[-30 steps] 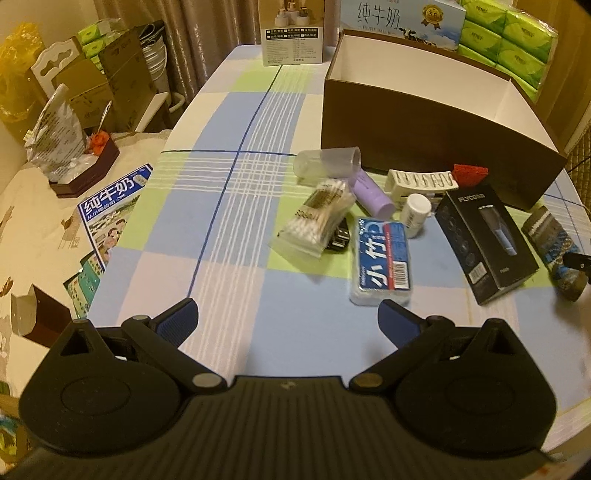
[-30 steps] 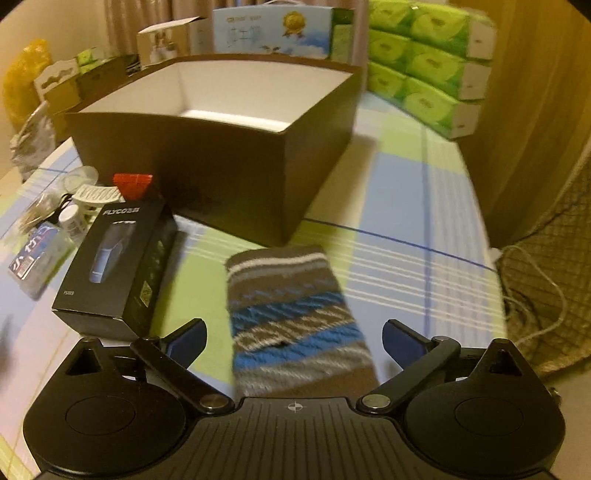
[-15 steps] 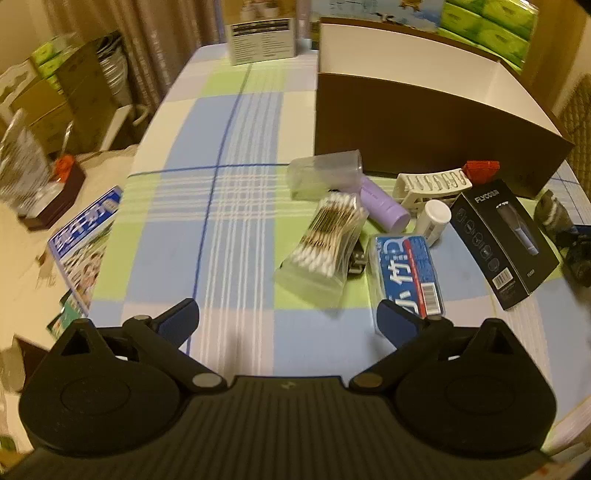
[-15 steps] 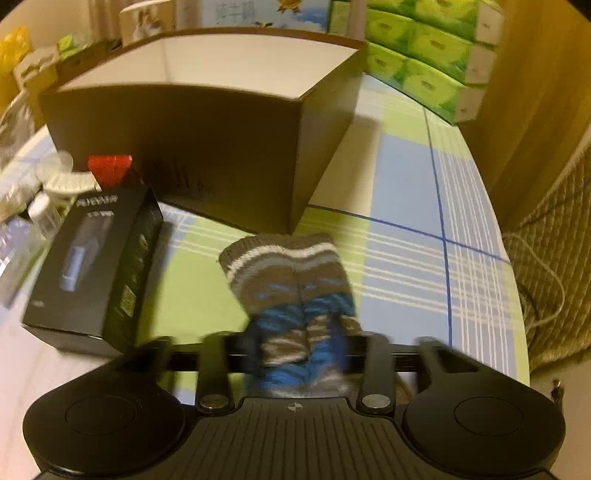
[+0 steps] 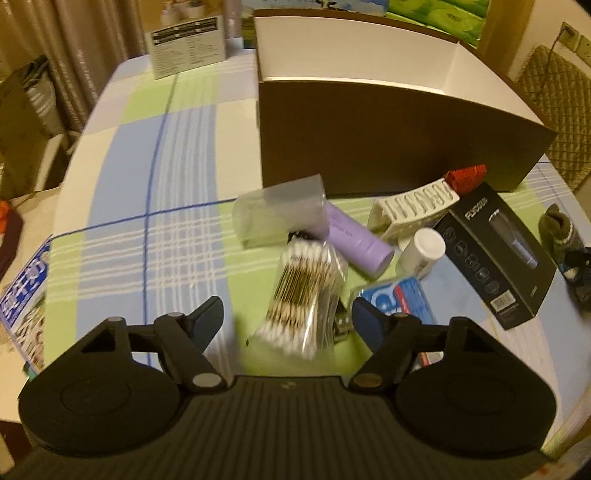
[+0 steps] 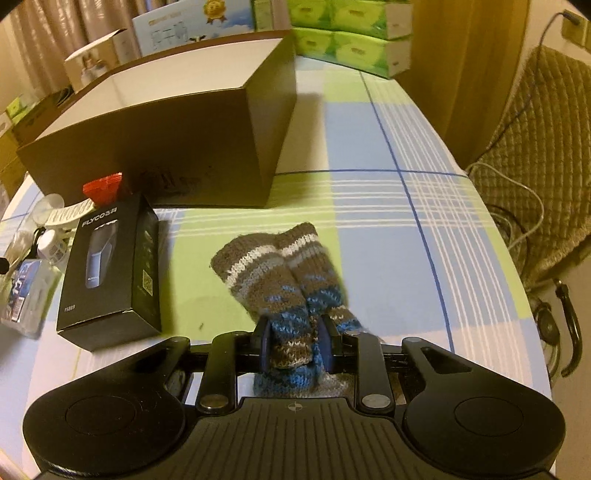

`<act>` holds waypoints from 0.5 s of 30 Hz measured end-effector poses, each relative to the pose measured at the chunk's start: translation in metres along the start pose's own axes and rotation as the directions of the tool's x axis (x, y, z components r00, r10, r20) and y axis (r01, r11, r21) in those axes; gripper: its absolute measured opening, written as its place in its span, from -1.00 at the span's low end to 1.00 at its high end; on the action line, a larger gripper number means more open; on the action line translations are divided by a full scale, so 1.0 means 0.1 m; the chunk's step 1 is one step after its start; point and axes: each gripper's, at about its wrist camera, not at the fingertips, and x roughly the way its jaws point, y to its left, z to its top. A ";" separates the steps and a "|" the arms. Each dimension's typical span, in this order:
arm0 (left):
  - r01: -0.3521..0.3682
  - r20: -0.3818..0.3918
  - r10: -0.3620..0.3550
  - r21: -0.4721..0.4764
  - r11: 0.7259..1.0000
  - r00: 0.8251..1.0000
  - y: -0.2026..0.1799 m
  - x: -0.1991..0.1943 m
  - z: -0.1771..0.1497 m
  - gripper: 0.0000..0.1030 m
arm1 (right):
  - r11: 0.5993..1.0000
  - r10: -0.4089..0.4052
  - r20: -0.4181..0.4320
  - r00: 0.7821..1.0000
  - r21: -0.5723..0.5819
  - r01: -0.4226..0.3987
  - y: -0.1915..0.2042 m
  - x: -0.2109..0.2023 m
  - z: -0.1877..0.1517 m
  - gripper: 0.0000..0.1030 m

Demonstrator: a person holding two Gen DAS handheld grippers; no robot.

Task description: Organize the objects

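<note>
A clear bag of cotton swabs (image 5: pixel 304 291) lies on the checked tablecloth between the jaws of my left gripper (image 5: pixel 287 320). Those jaws are closing and the pads do not touch the bag. My right gripper (image 6: pixel 295 343) is shut on a striped brown and blue knitted sock (image 6: pixel 275 271), pinching its near end while the rest lies on the cloth. A big brown box (image 5: pixel 391 144) with a white inside stands open behind both. In the right wrist view the brown box (image 6: pixel 155 144) stands at the left.
Around the swabs lie a frosted plastic case (image 5: pixel 280 212), a purple tube (image 5: pixel 356 242), a white bottle (image 5: pixel 423 251), a white rack (image 5: pixel 415 206), a blue pack (image 5: pixel 399 299) and a black shaver box (image 5: pixel 495 254). Green tissue packs (image 6: pixel 351 33) stand at the back. A padded chair (image 6: pixel 535 147) is at the right.
My left gripper came forward and down over the swab bag and its jaws narrowed. My right gripper went from open around the sock to shut on it.
</note>
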 end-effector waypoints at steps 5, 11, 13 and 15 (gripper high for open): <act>0.038 -0.033 -0.038 0.010 0.999 0.999 0.05 0.17 0.08 0.13 | 1.000 -0.020 0.002 1.000 0.024 0.020 0.01 -0.02 -0.02 -0.55; 0.110 -0.030 -0.110 -0.025 0.994 0.993 0.08 0.23 0.09 -0.34 | 0.998 -0.034 0.002 0.999 0.054 0.034 0.02 -0.04 -0.03 -0.55; 0.123 -0.027 -0.123 -0.020 0.992 0.992 0.07 0.22 0.09 -0.44 | 0.998 -0.036 0.001 0.999 0.060 0.036 0.02 -0.05 -0.03 -0.55; 0.119 -0.020 -0.119 -0.010 0.993 0.993 0.04 0.20 0.09 -0.52 | 0.997 -0.037 0.001 0.999 0.062 0.037 0.03 -0.06 -0.03 -0.55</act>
